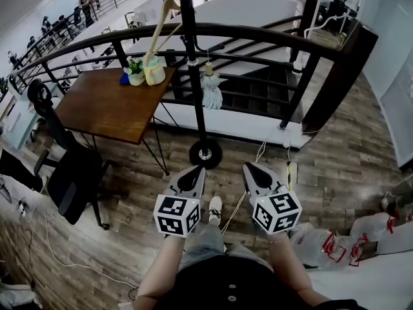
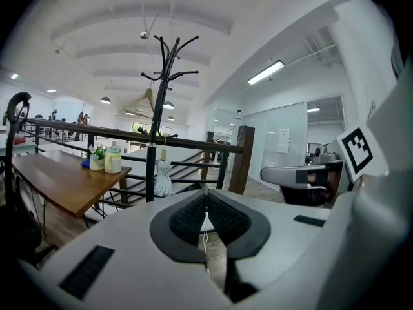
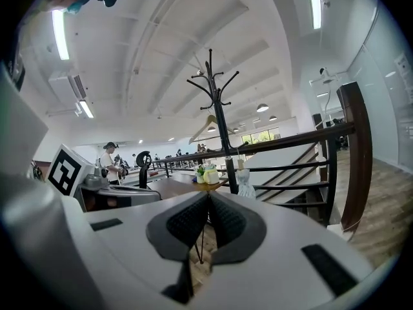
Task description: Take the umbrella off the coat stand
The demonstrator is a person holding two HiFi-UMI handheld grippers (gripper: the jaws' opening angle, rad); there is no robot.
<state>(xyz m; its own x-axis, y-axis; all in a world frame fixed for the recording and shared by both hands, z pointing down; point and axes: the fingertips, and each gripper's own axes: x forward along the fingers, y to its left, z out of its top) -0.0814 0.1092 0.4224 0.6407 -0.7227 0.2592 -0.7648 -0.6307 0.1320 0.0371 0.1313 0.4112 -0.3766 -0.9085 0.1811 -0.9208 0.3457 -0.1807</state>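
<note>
Umbrella (image 1: 211, 90), white and folded, hangs from the stand (image 1: 195, 76), just right of its pole. The left tool (image 1: 192, 170) and right tool (image 1: 251, 168), both pressed together and empty, hover well short of the stand's base; a tabletop (image 1: 110, 108) stands to its left.

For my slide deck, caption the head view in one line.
Left gripper and right gripper, both shut and empty, face a black coat stand with a white umbrella hanging.

From head height, looks steeply down on grey left gripper (image 1: 191, 174) and right gripper (image 1: 253, 171), close below. From each gripper, looks almost level along own jaws. Shared by all three: tall black metal coat stand (image 1: 193, 76) and brown wooden counter (image 1: 110, 105), ahead.
</note>
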